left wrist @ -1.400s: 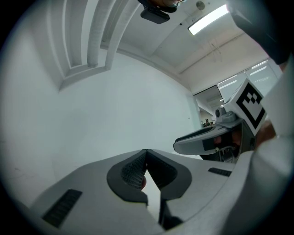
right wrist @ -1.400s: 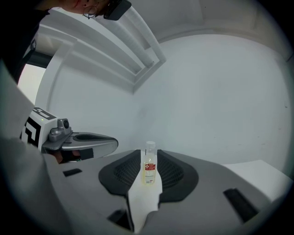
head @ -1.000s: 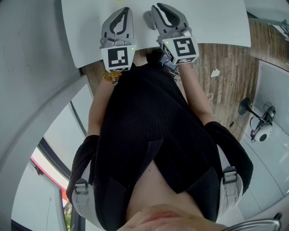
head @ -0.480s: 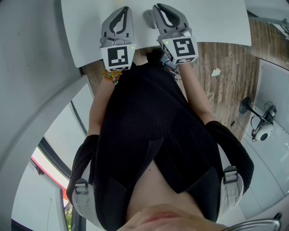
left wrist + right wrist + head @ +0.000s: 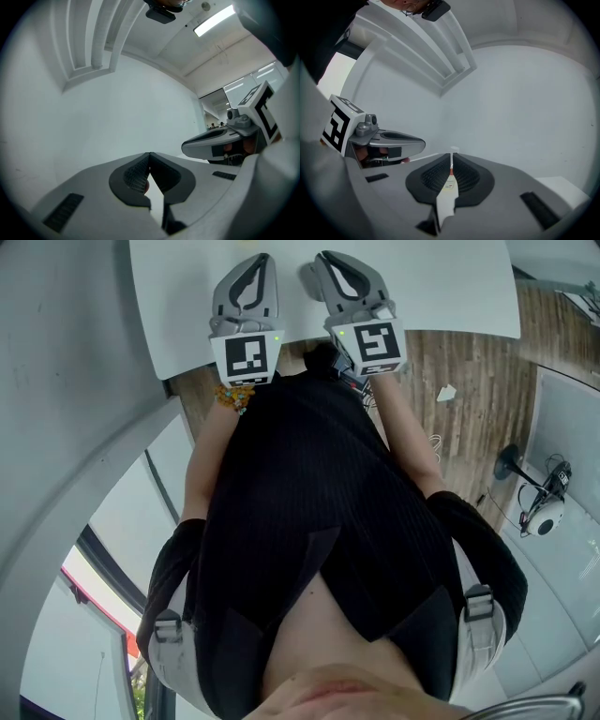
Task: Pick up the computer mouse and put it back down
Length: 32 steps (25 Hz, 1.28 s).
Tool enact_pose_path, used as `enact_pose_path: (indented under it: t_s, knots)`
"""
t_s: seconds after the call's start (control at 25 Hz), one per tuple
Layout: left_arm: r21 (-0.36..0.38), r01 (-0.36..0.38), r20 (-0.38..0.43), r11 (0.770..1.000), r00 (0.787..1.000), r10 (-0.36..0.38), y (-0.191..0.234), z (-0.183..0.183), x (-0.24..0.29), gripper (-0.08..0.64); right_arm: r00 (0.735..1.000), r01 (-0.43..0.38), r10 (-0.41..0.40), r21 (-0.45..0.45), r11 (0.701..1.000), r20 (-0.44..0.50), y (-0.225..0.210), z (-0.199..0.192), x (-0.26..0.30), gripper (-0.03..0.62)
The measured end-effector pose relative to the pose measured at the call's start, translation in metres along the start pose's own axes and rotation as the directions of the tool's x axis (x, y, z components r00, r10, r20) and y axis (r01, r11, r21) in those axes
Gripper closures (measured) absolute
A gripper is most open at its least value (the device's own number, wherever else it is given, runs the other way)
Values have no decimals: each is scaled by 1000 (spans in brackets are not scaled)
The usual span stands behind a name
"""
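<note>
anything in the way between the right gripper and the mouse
Nothing visible does. The mouse itself isn't clearly seen: a grey rounded shape on the white table beside the tip of the right gripper may be it, or a shadow. The right gripper view shows a small white thing past the shut jaws, too small to name.

computer mouse (image 5: pixel 307 276): small, rounded, pale grey, a shade darker than the white table (image 5: pixel 441 287) under it. visible in head view only, near the top edge of that view. appears to rest flat on the tabletop. position: just beside the right gripper (image 5: pixel 323 257), on that gripper's left side. the mouse's right edge is covered by the gripper's jaw, so only part of the shell shows. contact with the jaw: cannot tell. buttons, wheel, cable: too small to make out.
</note>
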<state>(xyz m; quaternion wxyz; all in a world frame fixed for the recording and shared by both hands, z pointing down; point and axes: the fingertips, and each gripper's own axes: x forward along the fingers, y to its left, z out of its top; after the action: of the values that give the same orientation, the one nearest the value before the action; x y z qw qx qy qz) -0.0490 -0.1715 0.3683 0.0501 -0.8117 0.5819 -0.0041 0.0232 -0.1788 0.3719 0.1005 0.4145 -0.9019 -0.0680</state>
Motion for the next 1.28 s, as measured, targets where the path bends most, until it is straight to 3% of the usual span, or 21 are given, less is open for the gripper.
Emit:
enact_pose_path:
  t_s: [1.28]
  knots:
    - [-15, 2, -10, 1000, 1000, -3, 0, -7, 2, 557, 1000, -16, 16, 39, 999, -9, 1, -2, 12, 566]
